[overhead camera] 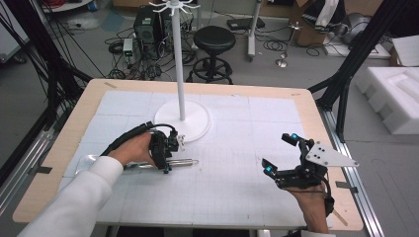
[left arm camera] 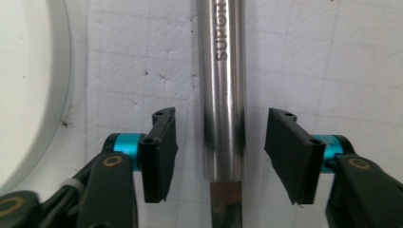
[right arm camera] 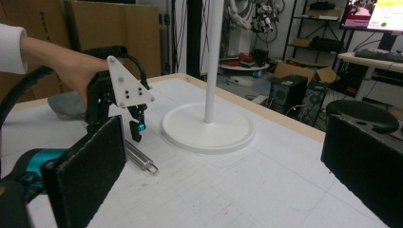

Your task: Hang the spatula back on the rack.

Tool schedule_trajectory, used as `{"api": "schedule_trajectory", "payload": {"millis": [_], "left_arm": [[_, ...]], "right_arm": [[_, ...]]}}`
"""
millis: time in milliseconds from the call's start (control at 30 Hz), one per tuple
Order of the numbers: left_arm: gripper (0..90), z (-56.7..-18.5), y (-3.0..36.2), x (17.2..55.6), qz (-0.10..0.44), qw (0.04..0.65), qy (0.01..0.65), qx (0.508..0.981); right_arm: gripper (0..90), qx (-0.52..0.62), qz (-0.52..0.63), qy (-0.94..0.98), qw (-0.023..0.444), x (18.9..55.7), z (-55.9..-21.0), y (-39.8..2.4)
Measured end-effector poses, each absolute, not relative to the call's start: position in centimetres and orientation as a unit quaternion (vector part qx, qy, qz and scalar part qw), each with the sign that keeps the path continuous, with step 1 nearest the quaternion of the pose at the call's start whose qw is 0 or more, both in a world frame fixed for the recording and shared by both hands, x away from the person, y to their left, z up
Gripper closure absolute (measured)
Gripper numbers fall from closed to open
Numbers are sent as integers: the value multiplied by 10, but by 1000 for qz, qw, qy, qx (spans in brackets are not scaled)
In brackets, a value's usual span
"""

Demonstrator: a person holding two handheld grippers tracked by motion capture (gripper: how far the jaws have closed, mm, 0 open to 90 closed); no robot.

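Note:
A steel utensil handle [overhead camera: 185, 162] lies flat on the white gridded mat [overhead camera: 227, 192], in front of a white hook stand [overhead camera: 180, 74] with a round base [overhead camera: 196, 124]. My left gripper [overhead camera: 168, 158] points down over the handle. In the left gripper view the handle [left arm camera: 221, 85] runs between the two pads [left arm camera: 159, 152], with a gap on each side, so the gripper [left arm camera: 222, 118] is open around it. My right gripper [overhead camera: 278, 153] hovers at the right of the mat, open wide and empty. In the right gripper view its gripper [right arm camera: 228, 171] faces the handle [right arm camera: 140, 159] and the left gripper [right arm camera: 135, 128].
The stand's base [left arm camera: 28, 85] lies just beside the left gripper. The utensil's shiny head [overhead camera: 88, 160] rests near the mat's left edge. Beyond the wooden table edge [overhead camera: 197, 86] stand a black stool [overhead camera: 213, 42], computer cases and cables. White foam blocks [overhead camera: 395, 94] lie on the floor at the right.

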State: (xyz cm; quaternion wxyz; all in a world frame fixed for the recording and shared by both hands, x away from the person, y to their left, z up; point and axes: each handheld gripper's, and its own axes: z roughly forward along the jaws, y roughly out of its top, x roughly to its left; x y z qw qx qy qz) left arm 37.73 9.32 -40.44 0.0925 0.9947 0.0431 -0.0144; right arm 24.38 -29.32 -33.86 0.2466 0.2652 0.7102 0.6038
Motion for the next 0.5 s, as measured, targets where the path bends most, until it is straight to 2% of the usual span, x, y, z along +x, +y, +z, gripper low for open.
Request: {"api": "schedule_trajectory", "payload": {"millis": [300,500], "left_arm": [[573,-405,93,377,-17,91,44,995],[602,-408,92,377,-13,75,46,996]], "right_arm": [[4,265,603,710,246,244,-339,-293],[4,265,603,711,244,244,-339,-292]]}}
